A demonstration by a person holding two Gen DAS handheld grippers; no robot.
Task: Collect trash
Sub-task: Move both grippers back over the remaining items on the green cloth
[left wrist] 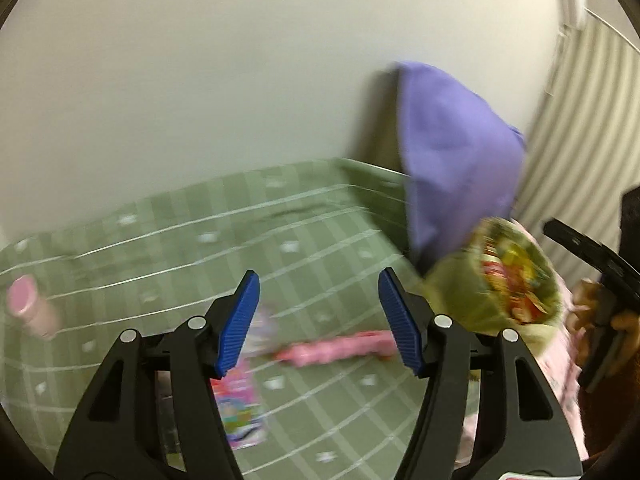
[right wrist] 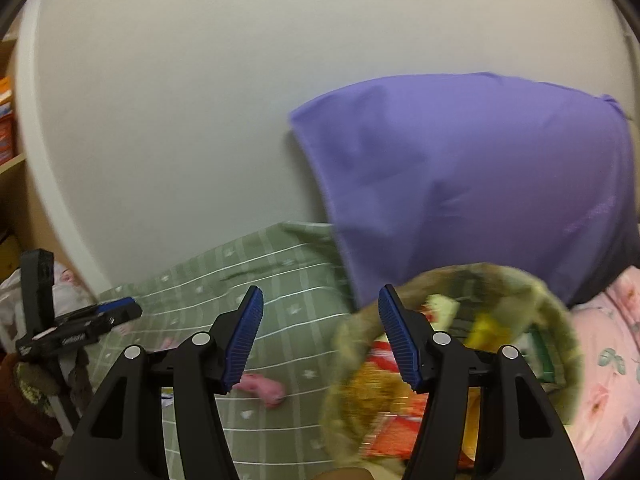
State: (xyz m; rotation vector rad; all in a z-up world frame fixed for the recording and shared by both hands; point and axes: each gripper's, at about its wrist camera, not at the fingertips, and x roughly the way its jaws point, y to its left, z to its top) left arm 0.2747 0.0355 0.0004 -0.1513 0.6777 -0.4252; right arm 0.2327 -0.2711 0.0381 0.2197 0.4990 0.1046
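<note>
sitting at the lower right of the right wrist view, the green bag [right wrist: 452, 364] gapes open and is filled with wrappers [right wrist: 392, 424] in red, orange and yellow; blur makes them impossible to count. in the left wrist view the same bag [left wrist: 496, 280] shows at the right middle, its mouth turned toward the camera with the bright wrappers [left wrist: 516, 280] inside.

one colourful wrapper [left wrist: 240, 412] lies flat on the green checked sheet [left wrist: 312, 240] at the lower centre of the left view, partly behind the left gripper [left wrist: 319, 322], whose blue pads are spread wide with nothing between them. one pink crumpled strip [left wrist: 340, 350] lies just right of that wrapper, and one pink bottle [left wrist: 32, 306] lies on its side at the far left edge.

the right gripper [right wrist: 320, 334] is also spread apart and empty; its right finger overlaps the bag's rim in the picture, though contact cannot be told. the pink strip [right wrist: 262, 388] shows low between its fingers. the left gripper appears again at the left edge of this view [right wrist: 120, 310].

one purple pillow [right wrist: 480, 184] leans against the white wall [right wrist: 180, 100] behind the bag, upper right. a pink floral fabric [right wrist: 608, 360] fills the lower right corner.
</note>
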